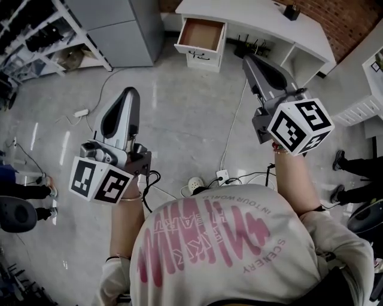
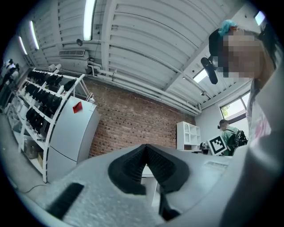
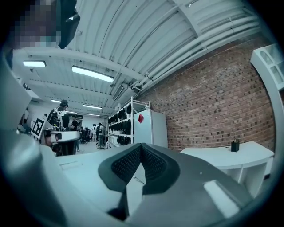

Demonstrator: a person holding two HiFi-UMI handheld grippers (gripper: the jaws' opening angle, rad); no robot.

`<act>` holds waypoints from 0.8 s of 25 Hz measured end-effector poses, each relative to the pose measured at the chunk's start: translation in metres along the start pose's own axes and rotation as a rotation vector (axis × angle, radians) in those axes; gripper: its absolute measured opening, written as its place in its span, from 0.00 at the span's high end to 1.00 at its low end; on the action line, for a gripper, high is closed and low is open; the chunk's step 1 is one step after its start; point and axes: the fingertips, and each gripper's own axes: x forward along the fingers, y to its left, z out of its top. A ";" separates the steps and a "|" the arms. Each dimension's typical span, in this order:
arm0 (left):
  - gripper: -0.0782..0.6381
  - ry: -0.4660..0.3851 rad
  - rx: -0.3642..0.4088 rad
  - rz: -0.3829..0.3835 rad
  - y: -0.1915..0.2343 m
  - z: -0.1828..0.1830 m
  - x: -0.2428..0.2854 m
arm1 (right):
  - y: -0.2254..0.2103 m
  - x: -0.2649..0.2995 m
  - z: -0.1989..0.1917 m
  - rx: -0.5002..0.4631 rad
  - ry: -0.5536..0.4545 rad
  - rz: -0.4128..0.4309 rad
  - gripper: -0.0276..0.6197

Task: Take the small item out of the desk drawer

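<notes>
The white desk (image 1: 263,24) stands at the far side of the floor. Its small drawer (image 1: 201,34) is pulled open and shows a bare brown bottom; I see no small item in it. Both grippers hang in the air well short of the desk and point toward it. My left gripper (image 1: 130,91) is shut with nothing between its jaws, and in the left gripper view (image 2: 145,147) its pads meet at the tip. My right gripper (image 1: 246,58) is shut and empty too, closer to the desk (image 3: 230,158), pads touching in the right gripper view (image 3: 141,145).
A small dark holder (image 1: 292,11) sits on the desk top. A grey cabinet (image 1: 122,27) and a shelf rack (image 1: 54,36) stand at the left. A power strip with cables (image 1: 206,182) lies on the floor. Other people's feet (image 1: 341,161) are at the right edge.
</notes>
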 end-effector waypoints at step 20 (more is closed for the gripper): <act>0.89 0.030 0.023 -0.025 0.069 -0.016 0.034 | -0.023 0.061 -0.024 0.079 0.008 -0.067 0.94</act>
